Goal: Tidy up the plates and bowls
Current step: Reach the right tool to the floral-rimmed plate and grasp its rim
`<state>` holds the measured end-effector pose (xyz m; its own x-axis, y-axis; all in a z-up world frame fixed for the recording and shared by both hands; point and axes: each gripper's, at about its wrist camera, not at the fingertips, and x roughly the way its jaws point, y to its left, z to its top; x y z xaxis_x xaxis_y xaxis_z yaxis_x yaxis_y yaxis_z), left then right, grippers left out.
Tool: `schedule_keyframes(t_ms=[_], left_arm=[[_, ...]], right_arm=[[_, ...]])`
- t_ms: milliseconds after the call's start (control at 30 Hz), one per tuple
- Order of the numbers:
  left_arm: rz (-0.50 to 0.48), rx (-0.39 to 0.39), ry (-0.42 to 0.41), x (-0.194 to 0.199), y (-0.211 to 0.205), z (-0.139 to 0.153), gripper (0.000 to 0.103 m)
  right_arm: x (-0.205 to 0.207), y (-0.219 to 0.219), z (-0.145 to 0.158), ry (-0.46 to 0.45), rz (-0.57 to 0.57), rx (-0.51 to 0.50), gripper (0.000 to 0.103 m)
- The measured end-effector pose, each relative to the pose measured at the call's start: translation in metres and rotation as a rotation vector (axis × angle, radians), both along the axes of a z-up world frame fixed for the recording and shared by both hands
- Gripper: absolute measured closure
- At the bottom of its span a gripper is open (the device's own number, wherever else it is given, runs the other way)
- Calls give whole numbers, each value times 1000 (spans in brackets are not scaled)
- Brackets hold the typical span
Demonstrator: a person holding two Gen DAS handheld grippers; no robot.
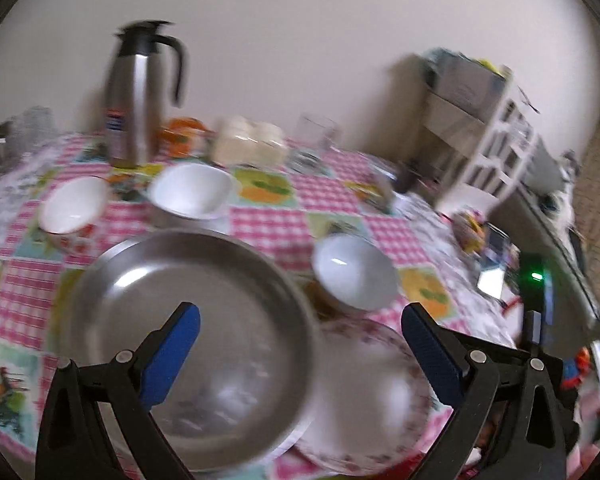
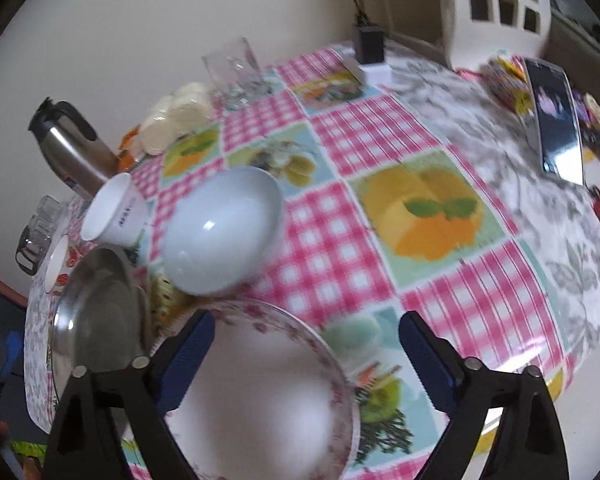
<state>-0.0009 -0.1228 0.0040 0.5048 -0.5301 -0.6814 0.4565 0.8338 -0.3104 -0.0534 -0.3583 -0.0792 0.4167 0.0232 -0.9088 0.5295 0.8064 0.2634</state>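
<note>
A steel plate (image 1: 188,320) lies on the checked tablecloth, its right rim overlapping a floral-rimmed white plate (image 1: 372,392). My left gripper (image 1: 300,314) hovers open over both, nothing between its blue pads. A white bowl (image 1: 354,272) sits just behind the plates. Two more bowls, one plain (image 1: 190,190) and one with red fruit print (image 1: 74,208), stand farther back. In the right wrist view my right gripper (image 2: 306,320) is open above the floral plate (image 2: 268,380), whose far rim lies between the fingers untouched. The white bowl (image 2: 224,232) and the steel plate (image 2: 100,312) lie to its left.
A steel thermos (image 1: 140,92), a clear glass (image 1: 316,136) and a lidded plastic tub (image 1: 252,144) line the table's back by the wall. A phone (image 2: 556,120) and a charger (image 2: 368,44) lie at the right end. A white lattice shelf (image 1: 500,148) stands beyond.
</note>
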Motion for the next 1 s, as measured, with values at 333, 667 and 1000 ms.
schedule_keyframes(t_ms=[333,667,1000], left_arm=[[-92,11,76,-6,-32,-18,2],[-94,31,97,-5,-25,-17,2],[-201,124,120,-17,-63,-28,3]], right_arm=[[-10,-10,-41,122,21,111,65],[-8,-14,-36,120,-23,20,77],[-27,-62,-37,122,-264,-15,77]])
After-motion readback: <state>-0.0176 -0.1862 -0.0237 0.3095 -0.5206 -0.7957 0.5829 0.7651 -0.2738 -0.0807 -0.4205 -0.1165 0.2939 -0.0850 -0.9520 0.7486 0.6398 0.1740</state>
